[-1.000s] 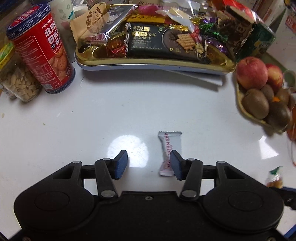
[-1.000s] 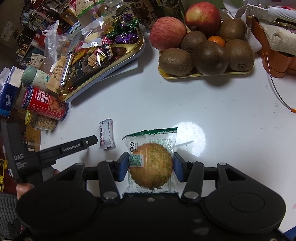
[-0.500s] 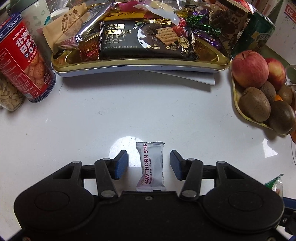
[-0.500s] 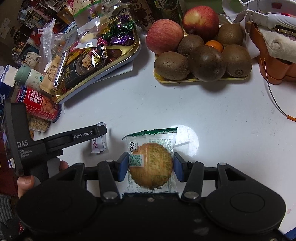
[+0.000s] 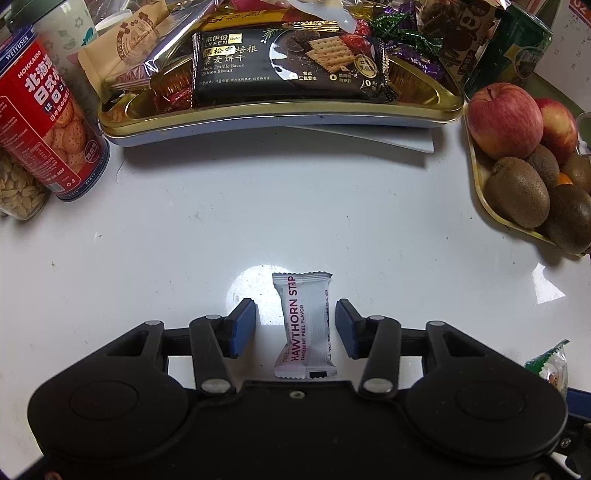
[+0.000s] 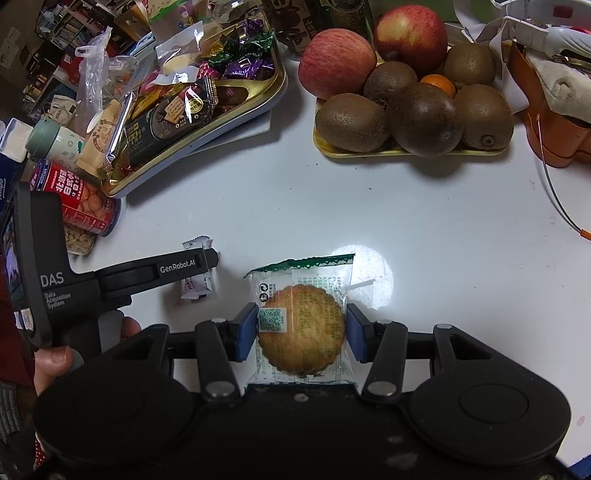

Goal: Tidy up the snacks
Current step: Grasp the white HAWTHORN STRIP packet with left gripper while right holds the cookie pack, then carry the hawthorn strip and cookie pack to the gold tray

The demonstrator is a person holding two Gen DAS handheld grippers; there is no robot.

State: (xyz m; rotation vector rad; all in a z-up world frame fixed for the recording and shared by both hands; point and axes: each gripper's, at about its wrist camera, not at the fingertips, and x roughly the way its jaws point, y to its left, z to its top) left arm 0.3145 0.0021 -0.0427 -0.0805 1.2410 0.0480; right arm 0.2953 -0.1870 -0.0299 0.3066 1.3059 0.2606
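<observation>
glossy white table, lamp glare

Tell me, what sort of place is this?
Probably a home table: a gold tray heaped with wrapped snacks, a plate of apples and kiwis, and cluttered shelves behind.

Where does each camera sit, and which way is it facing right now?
Left wrist: on the left gripper, looking steeply down at the hawthorn strip between its open pads, which have just been closing; no hand shows.
Right wrist: on the right gripper, clamping the packaged biscuit; a hand shows.
Shared: hawthorn strip, gold snack tray, fruit tray.
</observation>
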